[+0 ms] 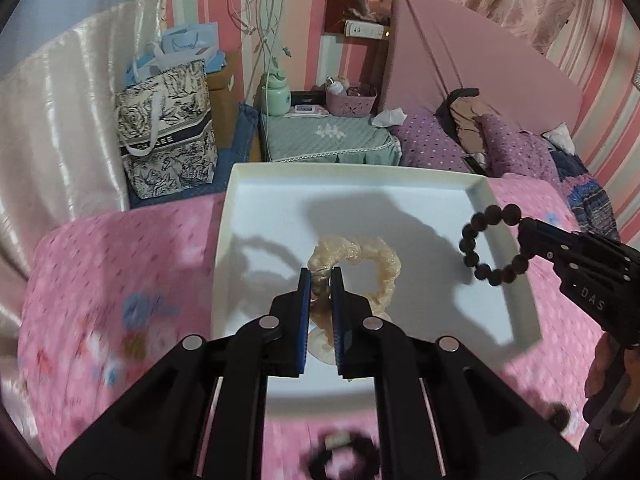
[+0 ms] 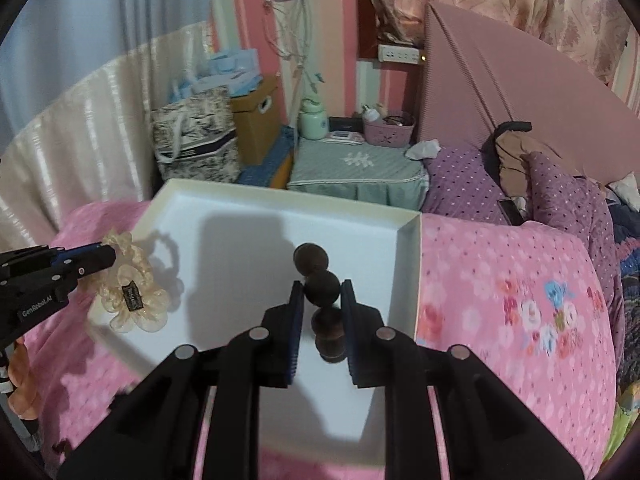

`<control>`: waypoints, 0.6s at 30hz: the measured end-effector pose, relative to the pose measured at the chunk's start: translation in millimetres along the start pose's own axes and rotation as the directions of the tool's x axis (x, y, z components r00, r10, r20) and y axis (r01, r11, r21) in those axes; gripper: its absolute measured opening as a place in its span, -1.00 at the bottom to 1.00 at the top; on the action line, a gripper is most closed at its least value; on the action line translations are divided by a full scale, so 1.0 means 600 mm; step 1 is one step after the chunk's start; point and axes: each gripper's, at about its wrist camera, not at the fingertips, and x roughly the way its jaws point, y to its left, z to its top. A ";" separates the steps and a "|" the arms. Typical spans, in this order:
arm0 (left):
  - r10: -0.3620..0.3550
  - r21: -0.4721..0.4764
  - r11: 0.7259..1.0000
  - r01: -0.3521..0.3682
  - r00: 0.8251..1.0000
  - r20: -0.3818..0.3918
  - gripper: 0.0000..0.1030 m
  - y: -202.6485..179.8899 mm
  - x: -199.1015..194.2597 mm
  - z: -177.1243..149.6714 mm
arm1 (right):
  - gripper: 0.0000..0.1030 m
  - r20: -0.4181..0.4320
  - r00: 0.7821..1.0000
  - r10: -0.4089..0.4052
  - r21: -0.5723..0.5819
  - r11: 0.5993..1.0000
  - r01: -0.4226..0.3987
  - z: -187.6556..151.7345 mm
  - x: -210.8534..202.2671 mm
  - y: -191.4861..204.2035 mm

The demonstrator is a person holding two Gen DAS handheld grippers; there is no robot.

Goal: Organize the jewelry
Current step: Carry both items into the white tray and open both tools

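Our left tongs [image 1: 320,276] pinch a cream scrunchie [image 1: 360,264] tight. Our right tongs [image 2: 322,292] clamp a dark bead bracelet [image 2: 320,292]. Beneath both lies the white tray [image 1: 248,208].

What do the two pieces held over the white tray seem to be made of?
Scrunchie in the left claw: sheer cream fabric, slightly glossy, gathered into ruffles; probably organza or similar. Bracelet in the right claw: round dark brown beads with a dull matte surface, likely wood, though stone is possible. Tray: white, matte, thin-walled, looks like cardboard.
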 end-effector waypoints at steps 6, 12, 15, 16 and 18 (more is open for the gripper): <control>0.068 0.020 0.998 -0.067 0.997 -0.044 -0.85 0.015 0.111 0.055 | -0.63 -0.025 0.996 -0.086 0.041 0.995 0.087 0.033 0.075 -0.040; 0.097 0.017 0.995 -0.096 0.994 -0.056 -0.85 0.031 0.165 0.066 | -0.63 -0.076 0.987 -0.143 0.046 0.988 0.147 0.041 0.140 -0.065; 0.112 0.014 0.994 -0.111 0.990 -0.089 -0.85 0.030 0.193 0.064 | -0.63 -0.091 0.983 -0.159 0.047 0.985 0.163 0.037 0.164 -0.066; 0.117 0.016 0.993 -0.116 0.988 -0.097 -0.85 0.028 0.201 0.062 | -0.63 -0.091 0.982 -0.164 0.043 0.985 0.169 0.037 0.169 -0.066; 0.130 0.030 0.991 -0.127 0.987 -0.091 -0.85 0.025 0.205 0.057 | -0.63 -0.088 0.981 -0.174 0.034 0.984 0.177 0.036 0.175 -0.060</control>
